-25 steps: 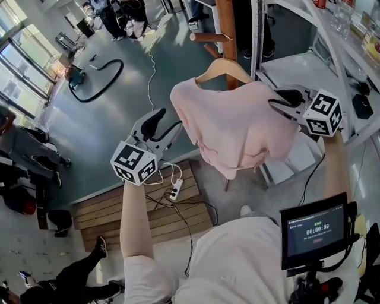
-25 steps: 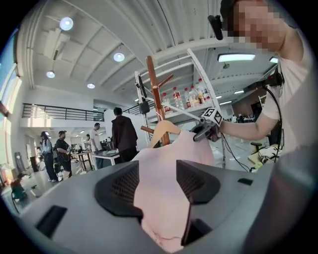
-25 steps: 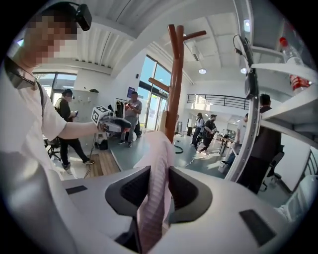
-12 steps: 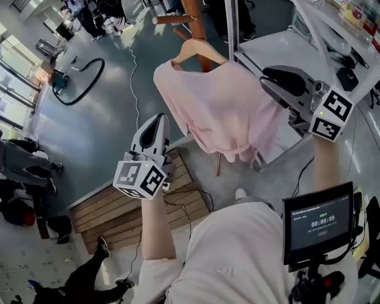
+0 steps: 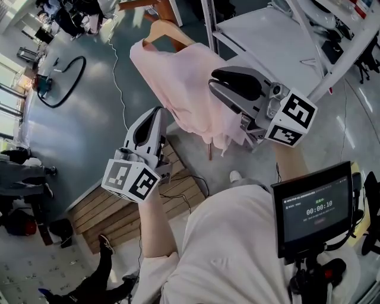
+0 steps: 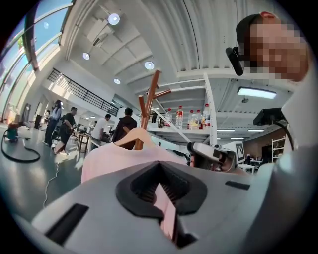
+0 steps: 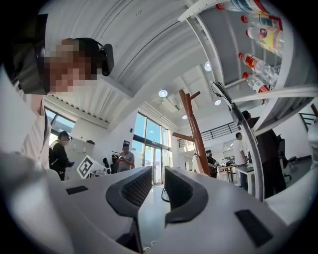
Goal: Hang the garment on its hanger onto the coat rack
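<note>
A pale pink garment (image 5: 178,77) hangs on a wooden hanger (image 5: 163,29) from the wooden coat rack (image 5: 155,6) at the top of the head view. My left gripper (image 5: 155,114) is just left of the garment's lower edge. Its jaws have just closed, with nothing between them. In the left gripper view the garment (image 6: 112,158) and rack (image 6: 149,99) show beyond the left gripper (image 6: 160,173). My right gripper (image 5: 212,82) stands in front of the garment's right side, jaws slightly apart and empty. The right gripper view has the rack (image 7: 191,129) past the right gripper (image 7: 158,181).
White metal shelving (image 5: 267,29) stands right of the rack. Below the left gripper is a wooden pallet (image 5: 119,208) with cables. A black hose (image 5: 59,83) lies on the floor at the left. A small monitor (image 5: 312,205) sits at the lower right. People stand far off.
The left gripper's jaws went from wide open to shut, empty. The right gripper left the garment's right shoulder and swung inward in front of it. The garment sits higher and further left in view.
</note>
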A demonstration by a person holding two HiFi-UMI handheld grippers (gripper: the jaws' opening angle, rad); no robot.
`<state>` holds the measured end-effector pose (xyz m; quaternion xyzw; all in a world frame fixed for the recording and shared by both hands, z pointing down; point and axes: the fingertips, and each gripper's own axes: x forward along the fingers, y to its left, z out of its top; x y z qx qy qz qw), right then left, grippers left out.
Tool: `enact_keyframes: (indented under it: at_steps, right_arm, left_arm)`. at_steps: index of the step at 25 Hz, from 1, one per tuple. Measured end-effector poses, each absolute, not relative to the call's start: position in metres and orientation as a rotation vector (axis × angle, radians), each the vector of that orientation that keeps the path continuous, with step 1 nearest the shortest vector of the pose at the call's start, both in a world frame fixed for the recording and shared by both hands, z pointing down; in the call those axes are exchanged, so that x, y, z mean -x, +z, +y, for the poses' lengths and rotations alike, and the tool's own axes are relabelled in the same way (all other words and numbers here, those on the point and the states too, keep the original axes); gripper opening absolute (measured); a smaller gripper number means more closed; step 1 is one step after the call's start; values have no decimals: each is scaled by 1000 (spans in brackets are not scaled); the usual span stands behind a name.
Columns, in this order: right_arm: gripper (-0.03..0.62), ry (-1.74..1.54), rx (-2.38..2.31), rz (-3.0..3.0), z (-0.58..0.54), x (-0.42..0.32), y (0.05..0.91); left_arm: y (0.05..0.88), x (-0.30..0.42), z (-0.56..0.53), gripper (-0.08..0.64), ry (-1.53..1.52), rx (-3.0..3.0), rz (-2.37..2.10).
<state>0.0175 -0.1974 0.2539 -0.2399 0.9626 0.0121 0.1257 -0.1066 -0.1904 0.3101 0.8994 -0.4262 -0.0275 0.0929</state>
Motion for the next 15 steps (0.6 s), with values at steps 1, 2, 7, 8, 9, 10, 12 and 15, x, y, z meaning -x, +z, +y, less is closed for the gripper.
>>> enact_keyframes:
  at_steps: [1, 2, 7, 8, 9, 10, 12, 15]
  right_arm:
    - [86, 30, 713, 2804, -197, -17, 259]
    - [84, 28, 730, 2808, -196, -17, 264]
    - [8, -7, 722, 2840, -186, -6, 281]
    - [8, -12, 717, 2845, -185, -4, 283]
    - [8, -17, 711, 2847, -184, -1, 284]
    - [8, -22, 705, 2847, -183, 0, 285]
    - [8, -36, 700, 2848, -183, 2, 286]
    - [8, -49, 715, 2858, -187, 3, 289]
  left_arm:
    - [310, 106, -188, 6, -92, -2661, -1287]
    - [310, 107, -186, 6, -102, -2650, -1312]
    - [308, 112, -174, 6, -124, -2681, -1412]
    - [306, 111, -172, 6, -140, -2692, -1407]
    - [305, 111, -171, 6, -158, -2695, -1400]
    - [305, 111, -170, 6, -166, -2694, -1397]
    - [306, 110, -170, 6, -139, -2698, -1408]
    - [308, 107, -170, 6, -97, -2715, -1412]
